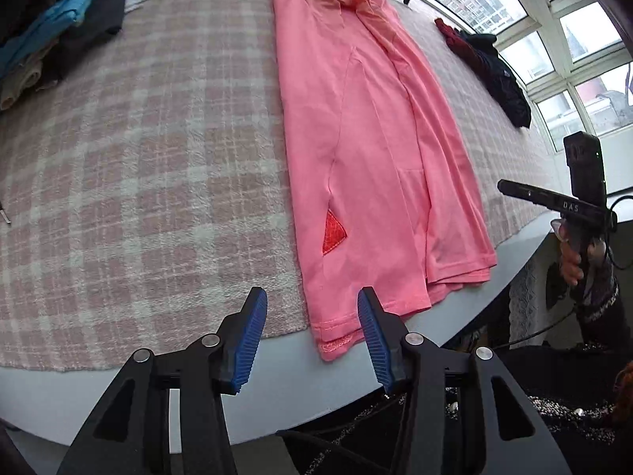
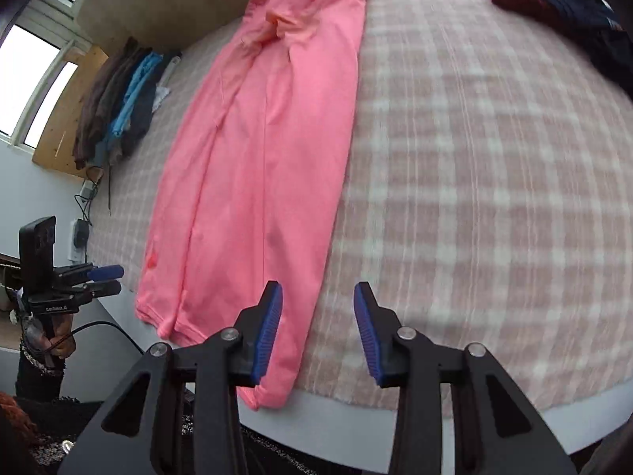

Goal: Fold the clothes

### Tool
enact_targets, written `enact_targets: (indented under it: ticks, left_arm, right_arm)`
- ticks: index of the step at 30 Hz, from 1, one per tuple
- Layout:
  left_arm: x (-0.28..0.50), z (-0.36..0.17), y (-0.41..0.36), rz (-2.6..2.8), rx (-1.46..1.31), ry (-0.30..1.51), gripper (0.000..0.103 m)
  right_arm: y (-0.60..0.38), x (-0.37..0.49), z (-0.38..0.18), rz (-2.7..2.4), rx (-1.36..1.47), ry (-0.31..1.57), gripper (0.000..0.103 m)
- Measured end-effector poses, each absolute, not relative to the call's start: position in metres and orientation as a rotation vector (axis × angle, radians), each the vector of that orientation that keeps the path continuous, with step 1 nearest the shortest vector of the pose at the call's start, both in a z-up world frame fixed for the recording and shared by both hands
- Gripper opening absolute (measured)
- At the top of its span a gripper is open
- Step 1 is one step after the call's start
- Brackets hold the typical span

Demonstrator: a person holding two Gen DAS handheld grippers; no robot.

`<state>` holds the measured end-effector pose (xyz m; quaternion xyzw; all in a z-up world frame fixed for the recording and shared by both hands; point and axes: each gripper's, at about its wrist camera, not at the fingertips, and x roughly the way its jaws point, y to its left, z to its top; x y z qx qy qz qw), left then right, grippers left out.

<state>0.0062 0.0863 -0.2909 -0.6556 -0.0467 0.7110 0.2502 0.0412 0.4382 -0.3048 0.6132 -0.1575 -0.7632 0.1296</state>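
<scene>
A pink-and-white checked blanket [image 1: 138, 158] covers the table. A pink shirt [image 1: 368, 150], folded lengthwise into a long strip, lies on it from 12 o'clock down to the near edge at 6 in the left wrist view. A stack of folded clothes [image 1: 47, 31] sits at 10 o'clock, a dark heap of clothes [image 1: 490, 67] at 2. The left gripper [image 1: 312, 336] hangs above the shirt's hem, jaws apart, empty. The right gripper [image 2: 318, 328] hangs over the hem's other corner, jaws likewise apart, empty.
</scene>
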Motion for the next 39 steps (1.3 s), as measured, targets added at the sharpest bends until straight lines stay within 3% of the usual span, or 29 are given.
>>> enact_targets:
  ticks: [3,9,15,18,21,24,30,39]
  left_arm:
    - [0.011,-0.303,0.108,1.874,-1.758,-0.040,0.047]
    - [0.015,-0.276,0.124,1.830,-1.636,0.027,0.047]
    - [-0.028,-0.184,0.126,1.903,-1.378,-0.045,0.049]
    - [-0.065,-0.133,0.123,2.037,-1.250,-0.003,0.052]
    - [-0.096,-0.105,0.131,2.174,-1.168,0.109,0.054]
    - [-0.133,-0.104,0.149,2.216,-1.178,0.106,0.055]
    - [-0.209,-0.131,0.209,2.219,-1.260,0.081,0.054]
    - [-0.331,-0.245,0.283,2.056,-1.504,0.201,0.054]
  right_arm:
    - [0.417,0.071,-0.320,-2.252,1.834,-0.494,0.037]
    - [0.379,0.086,-0.308,-2.311,1.830,-0.312,0.040]
    - [0.425,0.042,-0.174,-2.574,1.510,-0.211,0.040]
    - [0.464,-0.001,-0.101,-2.681,1.316,-0.187,0.042]
    - [0.491,-0.056,-0.068,-2.763,1.206,-0.085,0.047]
    - [0.516,-0.110,-0.079,-2.764,1.223,-0.054,0.048]
    - [0.542,-0.189,-0.148,-2.607,1.329,-0.215,0.048]
    - [0.508,-0.281,-0.221,-2.493,1.342,-0.204,0.048]
